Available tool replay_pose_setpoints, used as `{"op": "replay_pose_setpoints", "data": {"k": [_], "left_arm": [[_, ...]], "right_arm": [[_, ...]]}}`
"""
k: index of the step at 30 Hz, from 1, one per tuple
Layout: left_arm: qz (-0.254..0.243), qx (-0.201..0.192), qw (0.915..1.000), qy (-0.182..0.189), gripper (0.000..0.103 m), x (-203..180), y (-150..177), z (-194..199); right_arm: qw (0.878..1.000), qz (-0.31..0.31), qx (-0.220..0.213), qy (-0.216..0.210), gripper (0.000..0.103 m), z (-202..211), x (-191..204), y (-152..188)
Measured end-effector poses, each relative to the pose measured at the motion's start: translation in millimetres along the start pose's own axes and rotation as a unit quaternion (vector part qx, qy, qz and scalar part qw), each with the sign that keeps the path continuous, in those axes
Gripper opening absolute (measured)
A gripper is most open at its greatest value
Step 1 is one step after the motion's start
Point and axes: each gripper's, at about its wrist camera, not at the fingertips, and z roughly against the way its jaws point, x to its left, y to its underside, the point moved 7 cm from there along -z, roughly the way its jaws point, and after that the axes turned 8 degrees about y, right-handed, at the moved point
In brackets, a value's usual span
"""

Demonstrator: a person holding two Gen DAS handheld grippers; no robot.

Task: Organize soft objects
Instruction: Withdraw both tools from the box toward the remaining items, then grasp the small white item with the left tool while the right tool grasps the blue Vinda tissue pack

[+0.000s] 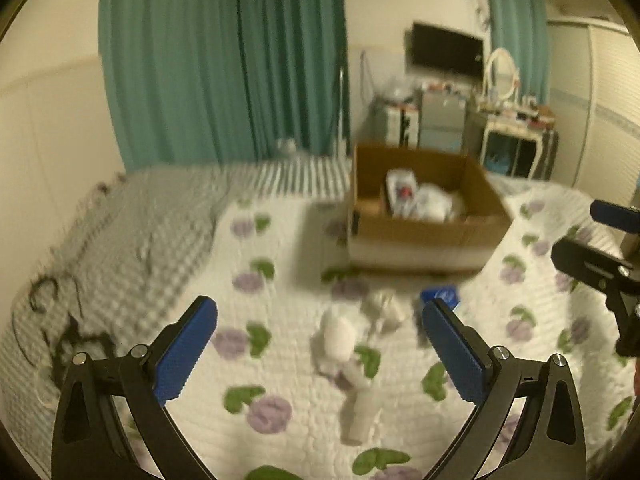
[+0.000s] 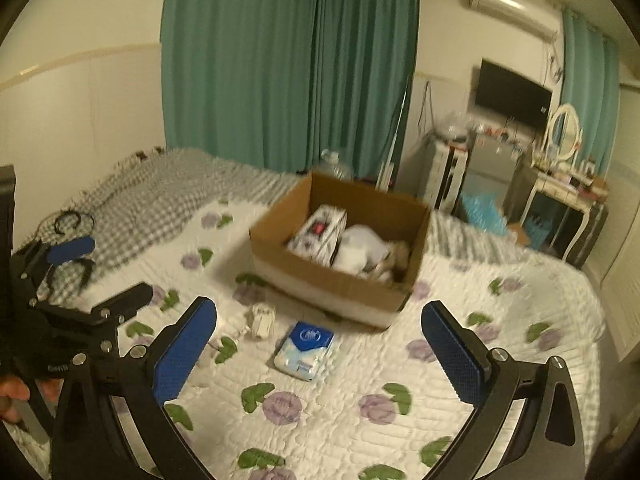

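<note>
A brown cardboard box (image 1: 424, 232) stands on the bed and holds a patterned pack (image 2: 318, 234) and white soft things (image 2: 360, 252). The box also shows in the right wrist view (image 2: 332, 288). A white plush toy (image 1: 340, 344) lies on the quilt between my left gripper's (image 1: 320, 344) open fingers, apart from them. A second small white toy (image 1: 384, 308) lies behind it, also seen in the right wrist view (image 2: 262, 320). A blue-and-white tissue pack (image 2: 305, 350) lies in front of my open, empty right gripper (image 2: 320, 348); its corner shows in the left wrist view (image 1: 440, 294).
The bed has a white quilt with purple flowers (image 2: 360, 420) and a grey checked blanket (image 1: 132, 240) at the left. Black hair bands (image 2: 74, 220) lie on the blanket. Teal curtains (image 1: 224, 60), a TV (image 1: 446, 50) and a dressing table (image 2: 564, 184) stand beyond the bed.
</note>
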Motion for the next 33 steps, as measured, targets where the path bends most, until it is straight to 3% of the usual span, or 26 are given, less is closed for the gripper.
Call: {"op": "replay_pose_setpoints", "data": {"k": [4,8,17,19,21,26,29,33], "left_arm": [[0.024,0.043,0.9988,-0.004,0.103,10,40,-41],[0.038,0.082,0.9959,-0.009,0.103,13,73,-76],[0.036,0.154,0.9868,0.036,0.103,-7,131,-105],[0.033,0.169,0.9836,0.054,0.089,-13,141,-107],[0.035,0.182,0.9809,0.06,0.067,-15,147,-110],[0.048,0.175,0.9802,0.081,0.03,-15,145,-107],[0.04,0.166,0.9805,0.098,0.03,-20,139,-101],[0.028,0.153,0.9839,0.089,0.029,-20,132,-95]], "right_arm": [[1.0,0.0,0.028,0.008,0.103,-47,4,30],[0.998,-0.007,0.062,-0.011,0.103,-84,11,67],[0.992,-0.05,0.119,0.005,0.103,-126,-9,98],[0.99,-0.056,0.127,0.005,0.103,-130,-9,100],[0.99,-0.057,0.132,0.007,0.103,-134,-10,101],[0.99,-0.051,0.135,0.008,0.103,-139,-5,101],[0.99,-0.046,0.136,0.006,0.103,-142,-1,101],[0.99,-0.041,0.137,-0.002,0.103,-146,7,99]]}}
